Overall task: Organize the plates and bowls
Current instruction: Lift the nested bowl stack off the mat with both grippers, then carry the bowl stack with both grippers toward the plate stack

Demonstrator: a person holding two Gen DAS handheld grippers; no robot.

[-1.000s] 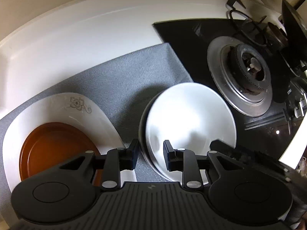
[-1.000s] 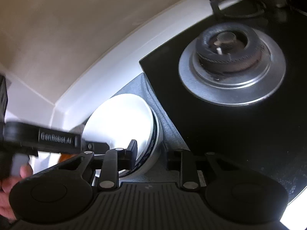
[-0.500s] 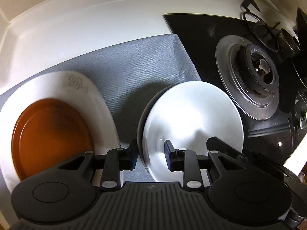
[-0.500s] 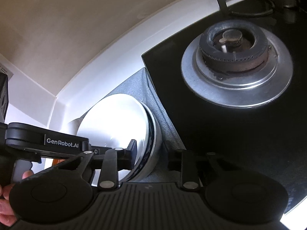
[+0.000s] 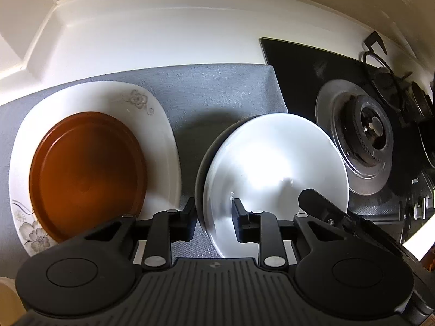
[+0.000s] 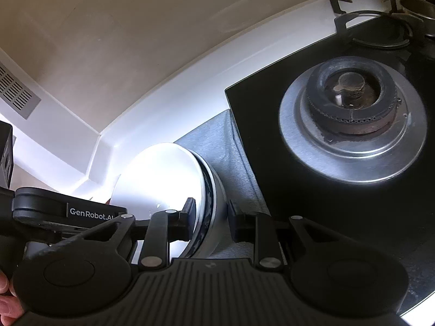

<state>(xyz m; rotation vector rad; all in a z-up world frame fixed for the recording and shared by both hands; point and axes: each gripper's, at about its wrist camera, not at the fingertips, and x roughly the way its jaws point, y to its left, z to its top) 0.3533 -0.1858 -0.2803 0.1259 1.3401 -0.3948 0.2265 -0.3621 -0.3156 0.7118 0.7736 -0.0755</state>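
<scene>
A: Plates and bowls are sitting in two groups on the grey mat point(image 5: 217, 87) covering the desk point(image 5: 163, 35), left of the gas hob point(image 5: 307, 62). Largest first: the square floral plate point(image 5: 160, 135) is lying flat at the left, with the round brown plate point(image 5: 87, 174) resting inside it.

B: And the white one?

A: The white plate point(image 5: 274, 168) is standing tilted on top of a blue-rimmed bowl point(image 6: 217, 203), right beside the hob's edge and a little apart from the floral plate. It is glossy and catching a hard glare, so I judge it slippery.

B: What are the hand-held grippers doing?

A: The left hand-held gripper point(image 5: 213, 218) is straddling the plate's near rim, one finger outside and one over the white face, with a clear gap between them. The right hand-held gripper point(image 6: 210, 220) is bracketing the far side of the plate and bowl, fingers likewise parted, nothing clamped.

B: So how should this step go?

A: Judging by the pose, the step is taking the white plate off the bowl. I would be seating the rim deep between the pads before squeezing, pinching only the plate, not the bowl's lip. Then lifting level, steadying the bowl with the other side, and keeping clear of the burner point(image 5: 372, 127).
</scene>
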